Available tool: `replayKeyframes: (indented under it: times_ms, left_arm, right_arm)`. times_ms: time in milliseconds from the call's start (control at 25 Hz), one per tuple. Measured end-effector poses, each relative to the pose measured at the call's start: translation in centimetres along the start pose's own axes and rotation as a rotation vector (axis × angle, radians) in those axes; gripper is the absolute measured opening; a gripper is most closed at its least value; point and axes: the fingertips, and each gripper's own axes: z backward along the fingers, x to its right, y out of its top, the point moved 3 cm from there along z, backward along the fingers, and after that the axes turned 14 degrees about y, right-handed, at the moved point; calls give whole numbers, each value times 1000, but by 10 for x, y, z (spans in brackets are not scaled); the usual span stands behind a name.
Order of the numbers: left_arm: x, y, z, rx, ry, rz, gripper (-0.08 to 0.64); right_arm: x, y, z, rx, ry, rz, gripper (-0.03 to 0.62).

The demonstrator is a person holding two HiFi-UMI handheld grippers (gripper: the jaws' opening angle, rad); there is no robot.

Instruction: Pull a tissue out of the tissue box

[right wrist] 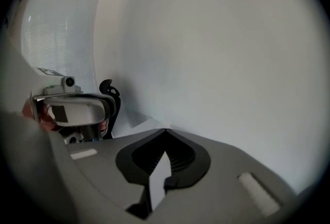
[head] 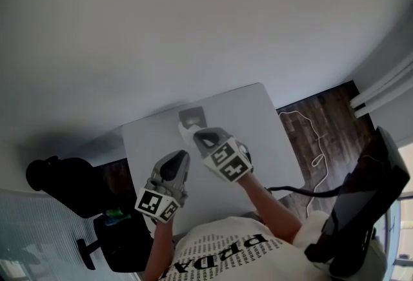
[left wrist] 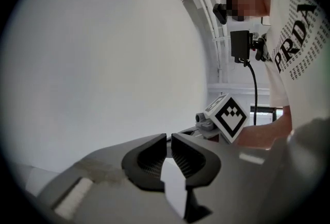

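At 9 o'clock of the pair, the left claw [left wrist: 168,152] stands narrow, its jaws a slit apart, and we make out nothing pinched in it. It hovers above the white desk [head: 271,144], at 6 o'clock of the tissue box [head: 191,116], which sits mid-desk. The box is too small for us to tell its long axis; its dark slot faces up. A white tissue [head: 186,134] shows just at 6 o'clock of the box, its length running roughly 12 to 6, its near end at the right claw [right wrist: 165,133]. That claw is closed tip to tip, with a white slip between its pads that we take for the tissue. We judge the pull itself to be in hand, though we cannot tell whether the tissue's far end is free of the slot. The next move calls for a firm pinch and a pull straight away from the slot, with the box kept from lifting along.
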Motion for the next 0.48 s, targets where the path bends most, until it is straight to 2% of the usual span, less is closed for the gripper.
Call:
replayKeyframes:
  times_ms: [240,480]
  left_arm:
    - [9,12,8,22,-18,-21,25]
    - [1,9,15,9,14,-34,25]
  right_arm:
    - [-10,17,28,49,-48,22,8]
    - [-16,13,42,72,-74,18,8]
